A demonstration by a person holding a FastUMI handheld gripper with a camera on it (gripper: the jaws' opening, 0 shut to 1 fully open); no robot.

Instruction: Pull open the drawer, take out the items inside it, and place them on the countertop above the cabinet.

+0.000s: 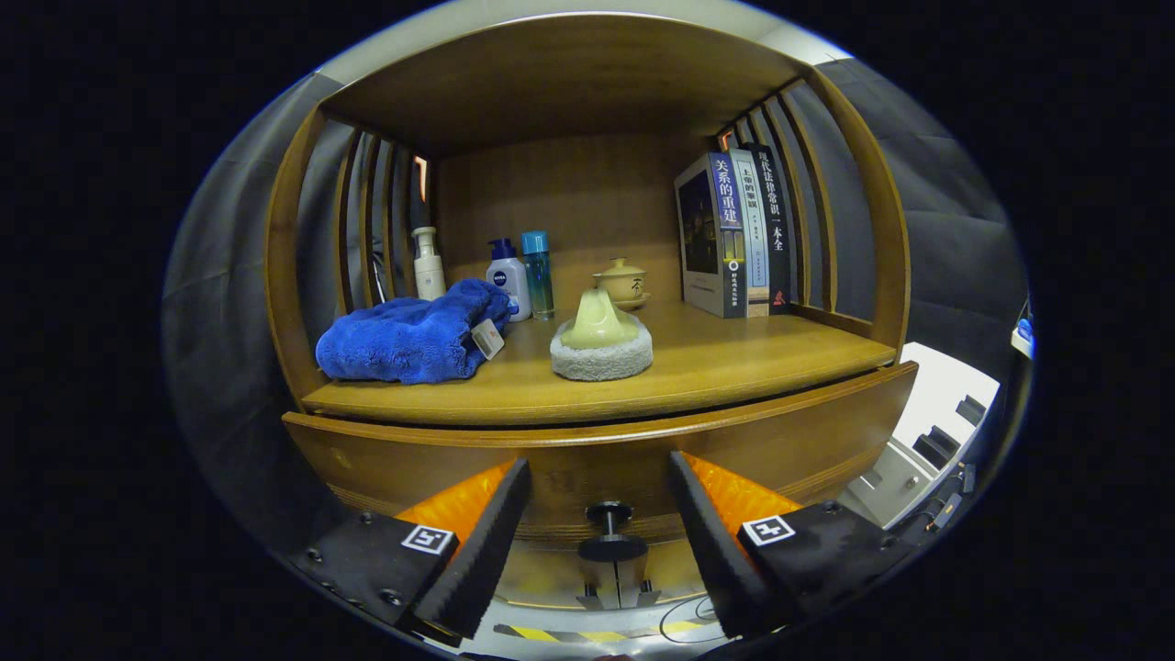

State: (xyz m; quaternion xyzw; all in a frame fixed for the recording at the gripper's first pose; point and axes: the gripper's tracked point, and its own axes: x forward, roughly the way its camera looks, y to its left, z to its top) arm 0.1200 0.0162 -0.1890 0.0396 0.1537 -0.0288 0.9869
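My gripper (598, 473) is open, its fingers spread to either side of the drawer's small dark knob (607, 531). The knob sits between and a little below the fingertips, untouched. The wooden drawer front (606, 454) runs across just ahead of the fingers and looks pulled out only slightly from the cabinet. What lies inside the drawer is hidden. Above it is the wooden countertop (734, 363), on which rest a blue folded towel (413, 335) and a cream cone-shaped piece on a grey round pad (601, 344).
At the back of the shelf stand a white pump bottle (428, 264), a white-and-blue bottle (508, 280), a teal bottle (538, 274) and a lidded cream cup (622, 283). Three books (734, 234) lean at the right. Slatted side walls enclose the shelf.
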